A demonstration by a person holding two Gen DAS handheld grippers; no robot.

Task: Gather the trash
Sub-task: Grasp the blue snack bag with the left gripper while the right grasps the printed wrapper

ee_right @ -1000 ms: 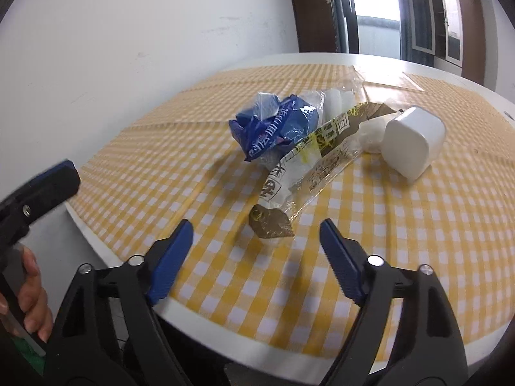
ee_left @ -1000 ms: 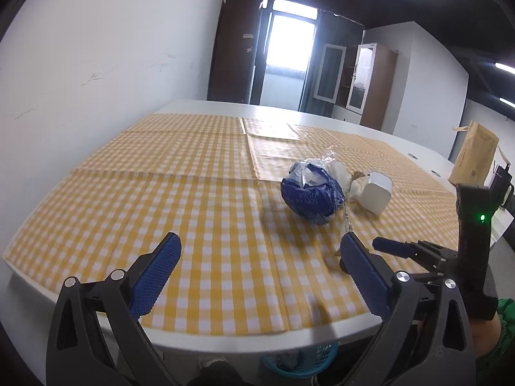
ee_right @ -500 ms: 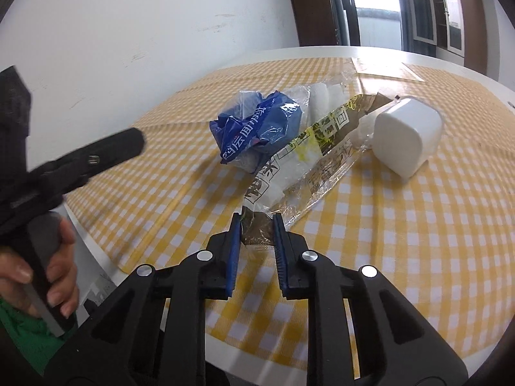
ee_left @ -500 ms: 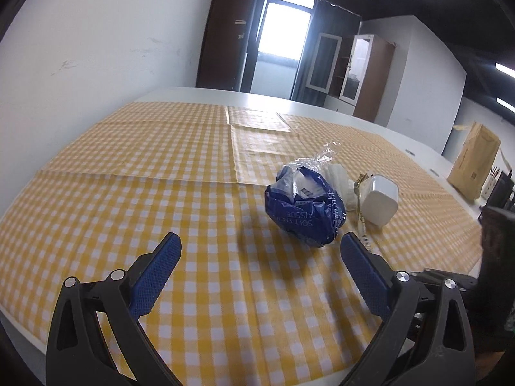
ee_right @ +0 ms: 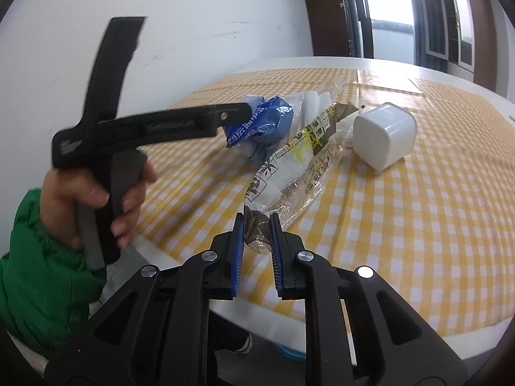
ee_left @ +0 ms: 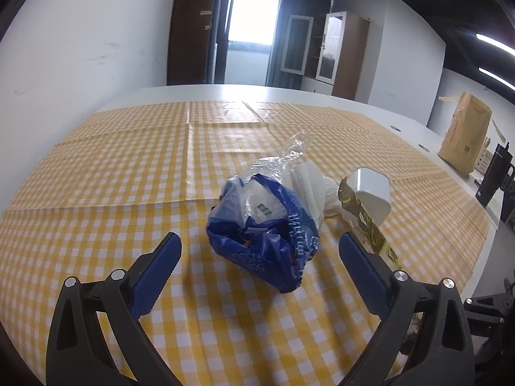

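Note:
A crumpled blue plastic bag (ee_left: 267, 234) lies on the yellow checked tablecloth (ee_left: 128, 167). My left gripper (ee_left: 257, 241) is open, one finger on each side of the bag's near end, not touching it. Behind the bag are white tissue (ee_left: 309, 183), a white plastic cup (ee_left: 373, 189) on its side and a long printed wrapper (ee_left: 363, 222). In the right wrist view my right gripper (ee_right: 256, 222) is closing, its pads pressing the dark near end of that wrapper (ee_right: 296, 157) at the table's front edge. The blue bag (ee_right: 267, 122) and cup (ee_right: 383, 135) lie beyond.
A hand (ee_right: 80, 199) in a green sleeve holds the left gripper at the left of the right wrist view. A brown paper bag (ee_left: 463, 138) and a black mug (ee_left: 492, 173) stand at the table's far right. A blue bin (ee_right: 286, 350) shows below the table edge.
My right gripper closed from wide open onto the wrapper's near end. My left gripper moved forward over the table until its open fingers flank the blue bag.

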